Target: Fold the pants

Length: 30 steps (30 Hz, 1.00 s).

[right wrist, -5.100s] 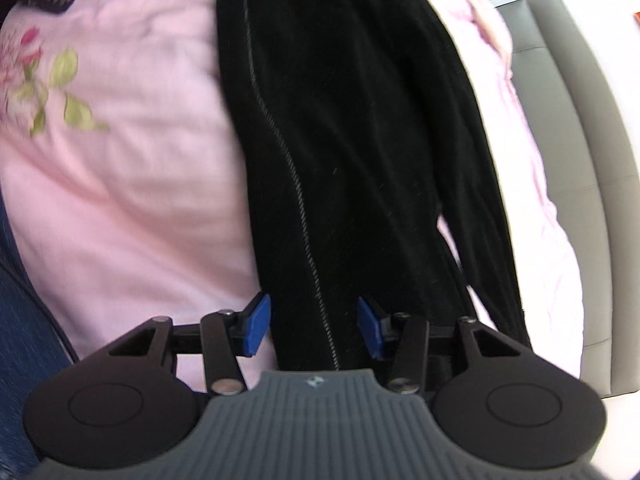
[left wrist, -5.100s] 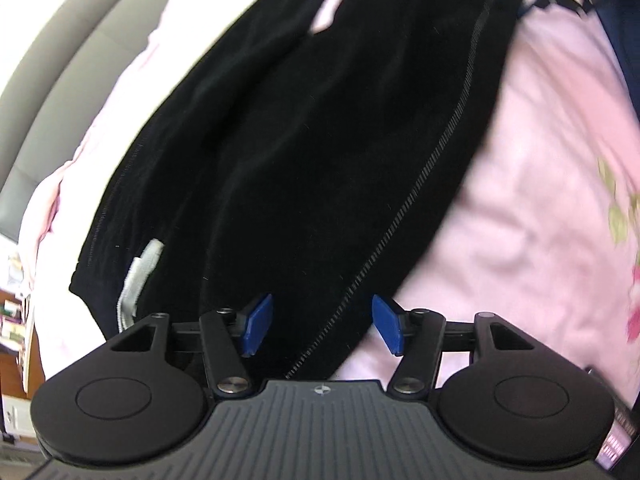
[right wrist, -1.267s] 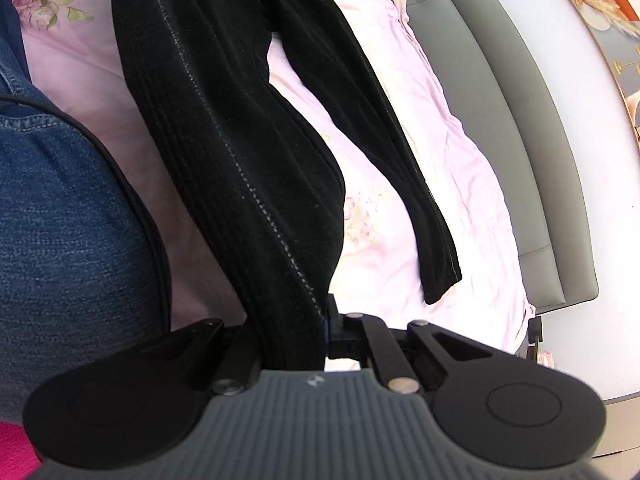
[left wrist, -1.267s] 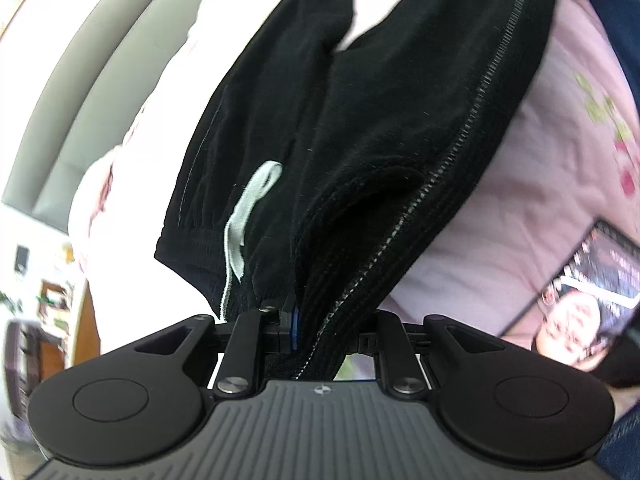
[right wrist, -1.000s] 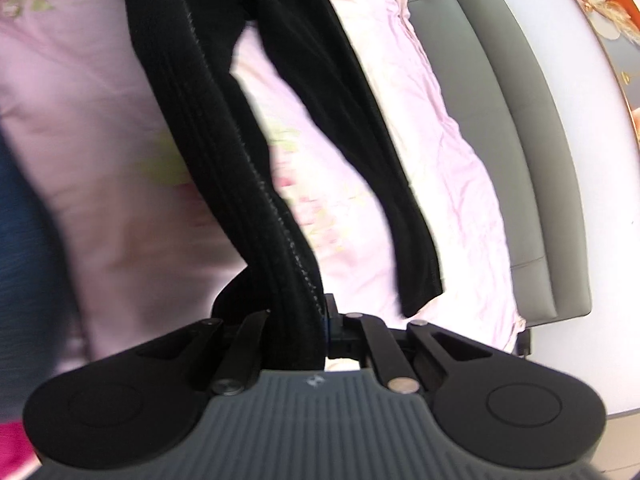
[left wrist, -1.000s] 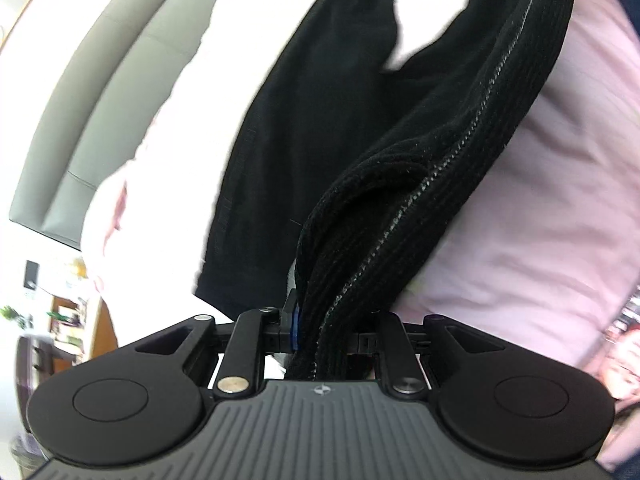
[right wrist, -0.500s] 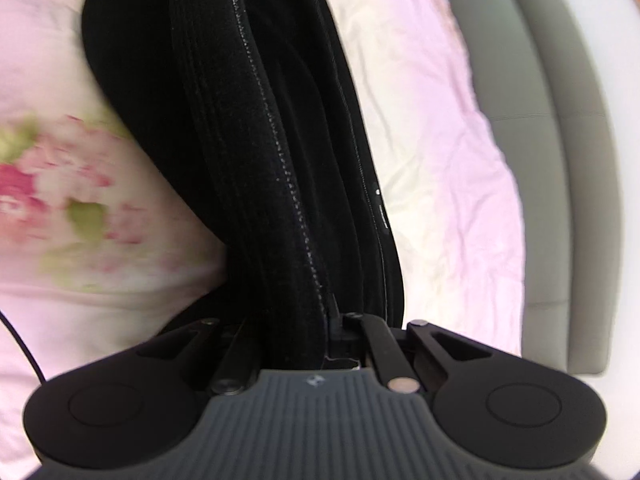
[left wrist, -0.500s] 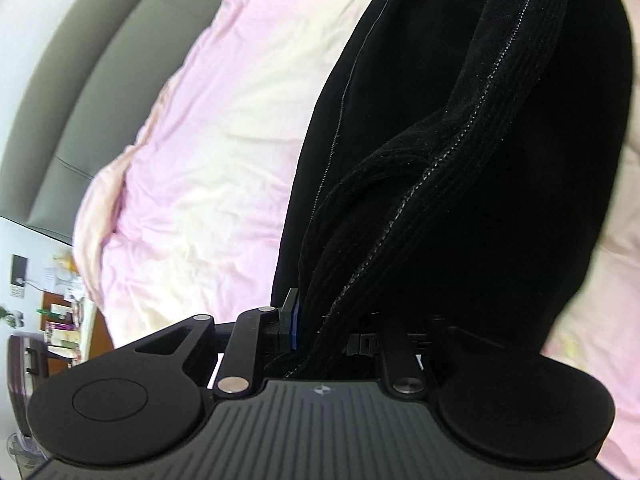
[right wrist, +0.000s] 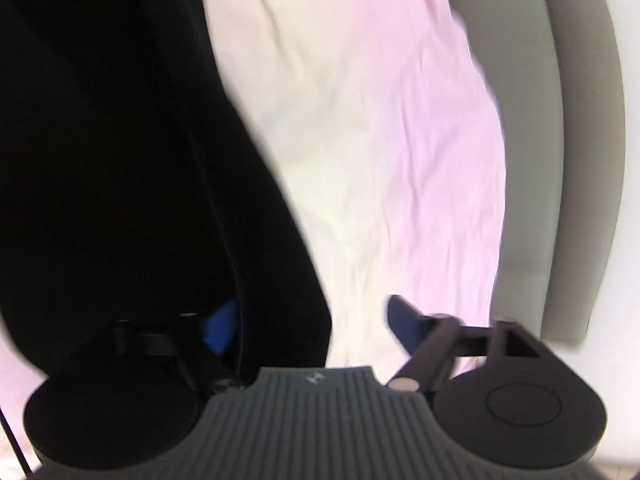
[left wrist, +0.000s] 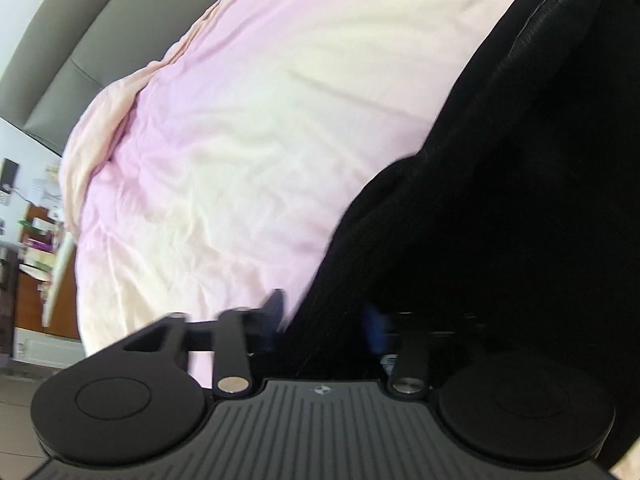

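My view: pink bedsheet (left wrist: 224, 152) filling both cameras, grey headboard (right wrist: 560, 120) beyond, black pants (left wrist: 500, 200) draped on the sheet, my left gripper (left wrist: 326, 322) spread around a fold, my right gripper (right wrist: 312, 320) spread wide, small unreadable emblem (left wrist: 321, 390).

Black fabric pants (right wrist: 120, 152) lie on pale pink bedsheet (right wrist: 380, 140), filling left of frame. Right gripper (right wrist: 312, 320), jaws spread wide, blue-padded fingertips (right wrist: 402, 322) straddle trouser edge. Grey padded headboard (right wrist: 560, 120) curves along right. Image motion-blurred.
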Motion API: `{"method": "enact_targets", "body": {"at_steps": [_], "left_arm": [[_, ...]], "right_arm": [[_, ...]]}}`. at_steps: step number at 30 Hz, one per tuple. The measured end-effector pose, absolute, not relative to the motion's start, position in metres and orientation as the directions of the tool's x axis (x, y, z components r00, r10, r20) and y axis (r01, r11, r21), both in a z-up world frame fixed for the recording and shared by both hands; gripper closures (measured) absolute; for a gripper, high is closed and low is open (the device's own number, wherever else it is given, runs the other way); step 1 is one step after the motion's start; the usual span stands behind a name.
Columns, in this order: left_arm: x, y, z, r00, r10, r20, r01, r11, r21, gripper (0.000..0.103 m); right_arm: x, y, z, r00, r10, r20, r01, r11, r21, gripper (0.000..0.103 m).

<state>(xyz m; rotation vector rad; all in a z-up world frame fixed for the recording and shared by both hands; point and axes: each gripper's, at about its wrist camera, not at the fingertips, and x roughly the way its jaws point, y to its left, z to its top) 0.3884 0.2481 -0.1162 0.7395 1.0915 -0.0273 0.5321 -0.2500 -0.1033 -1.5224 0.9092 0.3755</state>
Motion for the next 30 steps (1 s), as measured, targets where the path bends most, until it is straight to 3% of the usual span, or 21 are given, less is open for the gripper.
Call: {"method": "enact_targets", "body": {"at_steps": [2, 4, 6, 7, 10, 15, 20, 25, 30], "left_arm": [[0.389, 0.255, -0.117, 0.513, 0.375, -0.772, 0.328, 0.745, 0.580, 0.011], [0.395, 0.273, -0.108, 0.504, 0.360, -0.785, 0.271, 0.797, 0.540, 0.010], [0.392, 0.293, -0.100, 0.495, 0.351, -0.794, 0.196, 0.846, 0.496, 0.008], [0.389, 0.304, -0.095, 0.501, 0.365, -0.785, 0.158, 0.853, 0.498, 0.008], [0.381, 0.326, -0.086, 0.521, 0.400, -0.754, 0.066, 0.862, 0.503, 0.001], [0.361, 0.328, -0.071, 0.522, 0.403, -0.752, -0.017, 0.886, 0.463, 0.000], [0.315, 0.316, -0.044, 0.563, 0.520, -0.642, -0.106, 0.816, 0.568, 0.005], [0.255, 0.321, -0.047, 0.549, 0.304, -0.779, -0.154, 0.952, 0.264, 0.004], [0.191, 0.314, -0.057, 0.581, 0.094, -0.808, -0.269, 0.960, -0.082, 0.004]], "right_arm": [[0.533, -0.264, -0.116, 0.625, -0.415, -0.662, -0.718, 0.029, -0.696, 0.026], [0.535, -0.289, -0.120, 0.653, -0.509, -0.561, -0.655, -0.009, -0.755, 0.027], [0.540, -0.321, -0.114, 0.670, -0.608, -0.425, -0.546, -0.016, -0.838, 0.043], [0.539, -0.335, -0.108, 0.667, -0.634, -0.391, -0.506, 0.000, -0.863, 0.043], [0.520, -0.359, -0.086, 0.641, -0.637, -0.427, -0.447, 0.142, -0.883, 0.042], [0.486, -0.371, -0.066, 0.591, -0.569, -0.572, -0.364, 0.445, -0.818, 0.042], [0.469, -0.374, -0.086, 0.553, -0.361, -0.751, -0.223, 0.804, -0.551, 0.042], [0.442, -0.387, -0.107, 0.504, -0.006, -0.864, -0.029, 0.999, -0.024, 0.041], [0.421, -0.393, -0.158, 0.504, 0.261, -0.824, 0.147, 0.914, 0.379, 0.041]]}}
